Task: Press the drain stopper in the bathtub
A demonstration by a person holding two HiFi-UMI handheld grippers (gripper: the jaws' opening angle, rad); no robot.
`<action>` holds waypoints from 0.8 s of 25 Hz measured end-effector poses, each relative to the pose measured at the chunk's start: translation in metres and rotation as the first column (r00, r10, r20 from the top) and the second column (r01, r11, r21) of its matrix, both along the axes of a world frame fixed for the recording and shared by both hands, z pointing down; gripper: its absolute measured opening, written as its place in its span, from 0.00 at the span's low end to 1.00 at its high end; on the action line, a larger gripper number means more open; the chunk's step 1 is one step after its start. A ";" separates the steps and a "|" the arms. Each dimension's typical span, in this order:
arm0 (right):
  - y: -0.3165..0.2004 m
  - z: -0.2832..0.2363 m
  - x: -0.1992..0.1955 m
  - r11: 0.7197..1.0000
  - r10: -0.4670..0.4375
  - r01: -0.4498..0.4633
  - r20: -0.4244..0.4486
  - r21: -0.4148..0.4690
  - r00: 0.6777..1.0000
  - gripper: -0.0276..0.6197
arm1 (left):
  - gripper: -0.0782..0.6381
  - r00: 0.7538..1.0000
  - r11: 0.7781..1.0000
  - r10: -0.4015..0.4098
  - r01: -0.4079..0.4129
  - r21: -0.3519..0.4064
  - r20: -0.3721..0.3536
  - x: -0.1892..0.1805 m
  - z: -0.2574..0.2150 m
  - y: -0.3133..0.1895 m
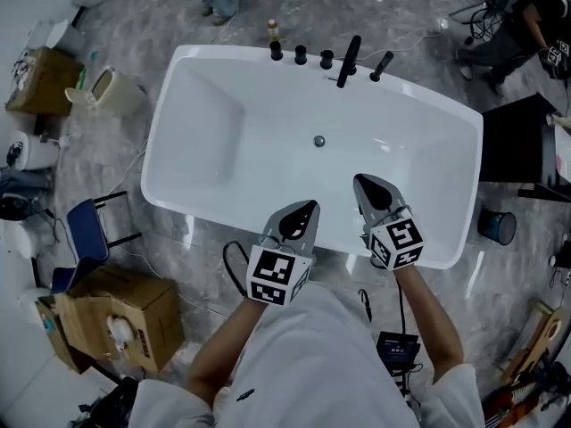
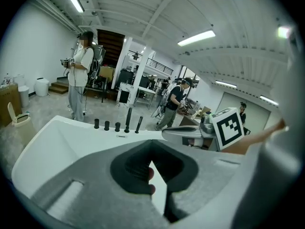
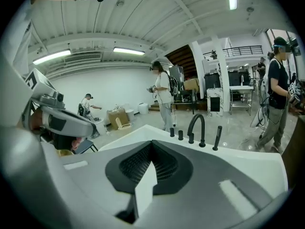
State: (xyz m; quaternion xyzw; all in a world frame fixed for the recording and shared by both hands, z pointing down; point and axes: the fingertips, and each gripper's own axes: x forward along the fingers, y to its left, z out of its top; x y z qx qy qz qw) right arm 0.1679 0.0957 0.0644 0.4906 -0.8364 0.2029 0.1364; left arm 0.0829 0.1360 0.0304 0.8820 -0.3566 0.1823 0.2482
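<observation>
A white bathtub (image 1: 214, 163) fills the middle of the head view. Its small round metal drain stopper (image 1: 318, 141) sits on the tub floor near the far wall. The black faucet (image 1: 348, 61) and knobs stand on the far rim. Both grippers hover over the near rim, well short of the stopper. My left gripper (image 1: 308, 206) is shut with nothing in it, its jaws meeting at the tips (image 2: 152, 143). To its right, my right gripper (image 1: 361, 182) is also shut and empty (image 3: 151, 144). The stopper is hidden in both gripper views.
Cardboard boxes (image 1: 116, 315) and a blue chair (image 1: 87, 230) stand at the left. A white bin (image 1: 111, 90) is beyond them. A black table (image 1: 522, 150) and a blue bucket (image 1: 497, 226) are at the right. People stand around (image 2: 78, 75), (image 3: 164, 92). Cables lie on the floor.
</observation>
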 end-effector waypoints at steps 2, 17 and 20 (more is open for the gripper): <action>0.009 -0.021 0.000 1.000 0.004 -0.004 0.005 0.017 1.000 0.04 | 0.11 1.000 1.000 -0.003 0.003 0.016 -0.009 -0.002 -0.016 0.009; 0.104 -0.149 -0.032 0.982 0.015 -0.029 0.076 0.186 0.997 0.03 | 0.11 0.998 0.988 0.002 0.007 0.154 -0.055 -0.014 -0.109 0.067; 0.119 -0.157 -0.039 0.979 0.052 -0.074 0.118 0.190 0.992 0.03 | 0.11 0.998 0.984 0.003 0.007 0.177 -0.058 -0.014 -0.118 0.078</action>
